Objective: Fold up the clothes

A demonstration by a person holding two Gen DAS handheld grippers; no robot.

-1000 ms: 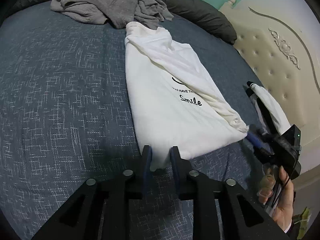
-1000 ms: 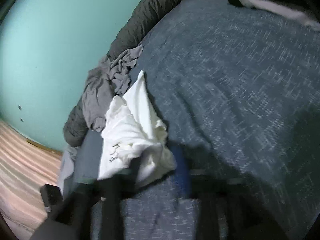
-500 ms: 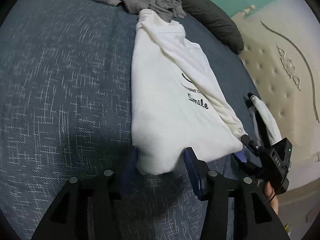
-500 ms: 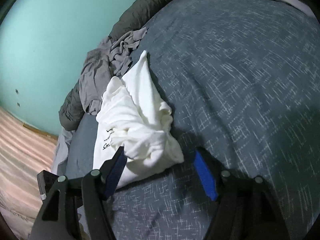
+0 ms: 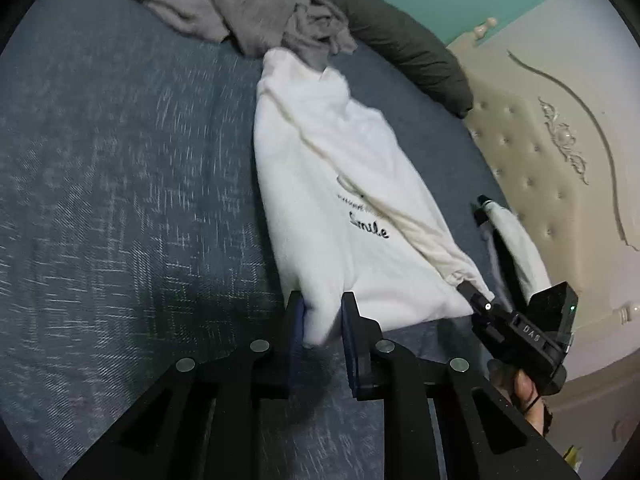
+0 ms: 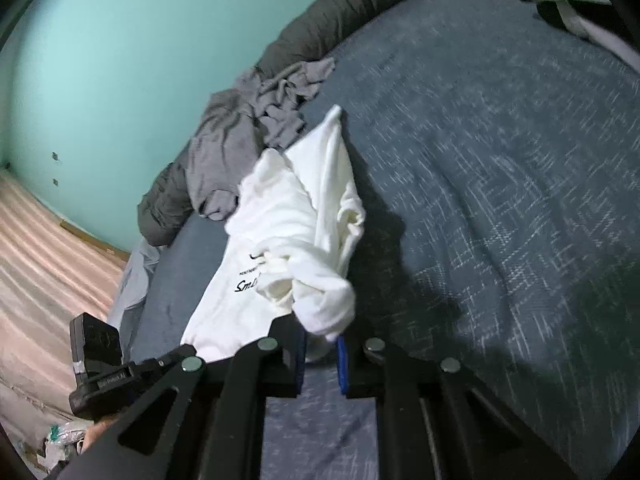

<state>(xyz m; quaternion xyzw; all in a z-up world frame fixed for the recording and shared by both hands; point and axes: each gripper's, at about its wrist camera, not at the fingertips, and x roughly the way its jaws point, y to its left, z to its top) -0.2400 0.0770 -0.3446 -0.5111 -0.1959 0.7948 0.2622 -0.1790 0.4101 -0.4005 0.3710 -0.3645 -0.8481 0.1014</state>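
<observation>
A white T-shirt (image 5: 336, 184) with black "Smile" print lies lengthwise on the blue bedspread (image 5: 120, 184), one sleeve folded across it. My left gripper (image 5: 322, 320) is shut on the near left hem corner, with cloth pinched between its blue pads. To the right, my right gripper (image 5: 472, 296) holds the other hem corner. In the right wrist view the white T-shirt (image 6: 280, 232) is bunched, and my right gripper (image 6: 320, 354) is shut on a rolled fold of it.
A crumpled grey garment (image 5: 248, 0) lies at the shirt's far end, against a dark bolster (image 5: 404, 44). A black-and-white garment (image 5: 516, 248) rests by the cream tufted headboard (image 5: 560, 160). A hand (image 5: 524, 392) grips the right tool. Beyond the bed's edge is a wooden floor (image 6: 44, 264).
Half a second ago both grippers stood wide open around the hem corners. Both have since closed on the cloth, and the hem is slightly lifted.
</observation>
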